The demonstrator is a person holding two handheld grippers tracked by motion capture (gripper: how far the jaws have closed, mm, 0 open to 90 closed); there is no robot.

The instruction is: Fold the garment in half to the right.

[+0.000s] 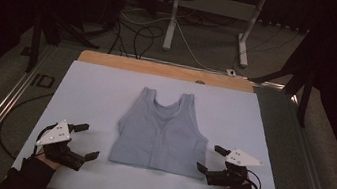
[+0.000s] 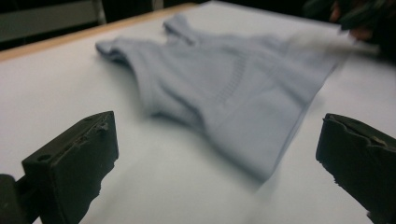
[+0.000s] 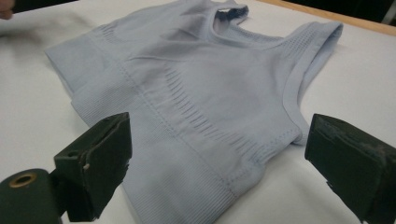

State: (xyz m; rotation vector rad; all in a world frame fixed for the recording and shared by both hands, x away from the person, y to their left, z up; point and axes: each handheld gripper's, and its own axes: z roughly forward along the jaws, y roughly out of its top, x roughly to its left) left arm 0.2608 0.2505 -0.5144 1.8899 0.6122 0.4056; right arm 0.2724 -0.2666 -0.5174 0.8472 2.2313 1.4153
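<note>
Two hands in dark sleeves come in at the near edge of the table, each holding a black gripper with a grey three-cornered plate on top. At the left, the left gripper [image 1: 90,140] has its jaws spread wide with nothing between them, just off the lower left corner of the top [image 1: 161,131]. That pale blue sleeveless top lies flat and face up in the middle of the white sheet [image 1: 96,89] covering the table, its long axis running away from the person: the hem sits nearest, the two shoulder straps and scooped neck point toward the far wooden edge [image 1: 111,60]. It is a soft knit, with a wide ribbed band at the hem, a ladder-like ribbed seam up the front and ribbed trim along the armholes. At the right, the right gripper [image 1: 210,158] is likewise wide open and empty, its jaw tips at the hem's right corner.
</note>
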